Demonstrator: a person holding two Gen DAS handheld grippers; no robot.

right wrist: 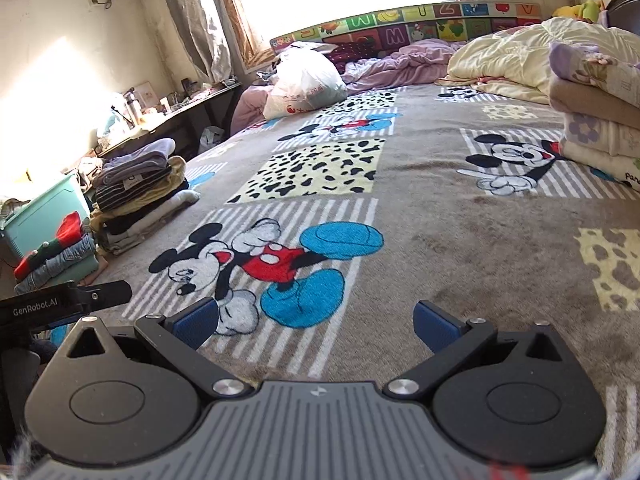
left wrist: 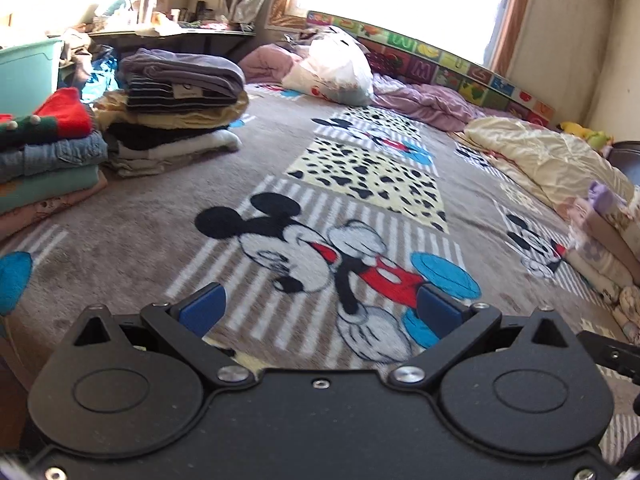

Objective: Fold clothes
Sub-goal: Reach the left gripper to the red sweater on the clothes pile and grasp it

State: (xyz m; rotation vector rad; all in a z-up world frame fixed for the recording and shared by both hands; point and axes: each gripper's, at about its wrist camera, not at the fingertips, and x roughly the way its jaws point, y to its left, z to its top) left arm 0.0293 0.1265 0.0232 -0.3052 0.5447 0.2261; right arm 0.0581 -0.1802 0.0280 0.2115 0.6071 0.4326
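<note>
The left gripper stood spread wide with nothing between its blue pads, held low over the mouse-print blanket and pointing across the bed. The right gripper was just the same, fingers far apart and empty, hovering close to the blanket beside its partner; a black bit of the left tool showed at the left edge of the right wrist view. No garment lay under either one. The clothes sat well off to the left: a near stack of folded clothes topped by something red and green over denim, and just behind it a taller folded pile with a grey piece and a striped one on top. From the right wrist view these two stacks stood side by side along the bed's left edge, next to a green bin. Far to the right, folded bedding was heaped up, and a white plastic bag rested near the window end
</note>
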